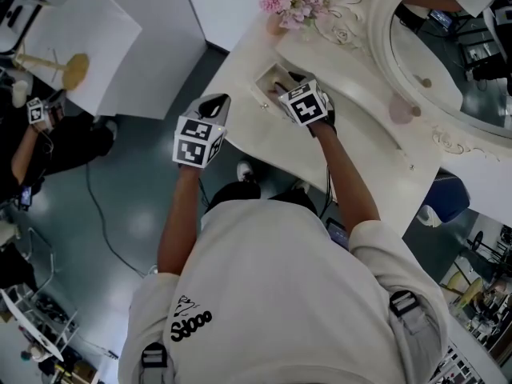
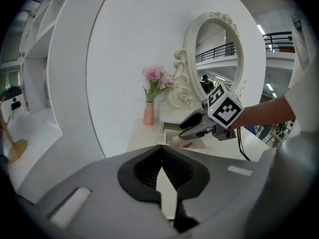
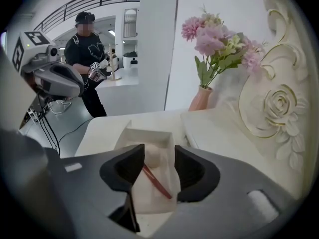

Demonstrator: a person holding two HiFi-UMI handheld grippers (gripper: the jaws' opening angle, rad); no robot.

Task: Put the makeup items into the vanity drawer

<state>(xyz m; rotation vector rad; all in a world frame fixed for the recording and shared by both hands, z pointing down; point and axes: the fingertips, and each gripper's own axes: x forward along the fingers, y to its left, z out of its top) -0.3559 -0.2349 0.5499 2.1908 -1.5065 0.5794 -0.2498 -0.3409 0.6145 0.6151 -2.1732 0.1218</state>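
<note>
We hold the right tongs (image 3: 159, 156) open over the open vanity drawer (image 3: 133, 133). A red makeup stick (image 3: 158, 183) and a pale round puff (image 3: 155, 159) lie inside. Left tongs (image 2: 160, 151) closed, empty, just off the table (image 3: 102, 131) edge, over the floor (image 1: 136, 190).

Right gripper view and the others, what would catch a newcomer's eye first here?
The right gripper hangs with its jaws apart over the open drawer of the white vanity, where a thin red stick lies beside a pale round item. Just behind stand pink flowers in a pink vase, next to the big oval mirror with its carved frame. The left gripper is shut and empty, held short of the vanity.
</note>
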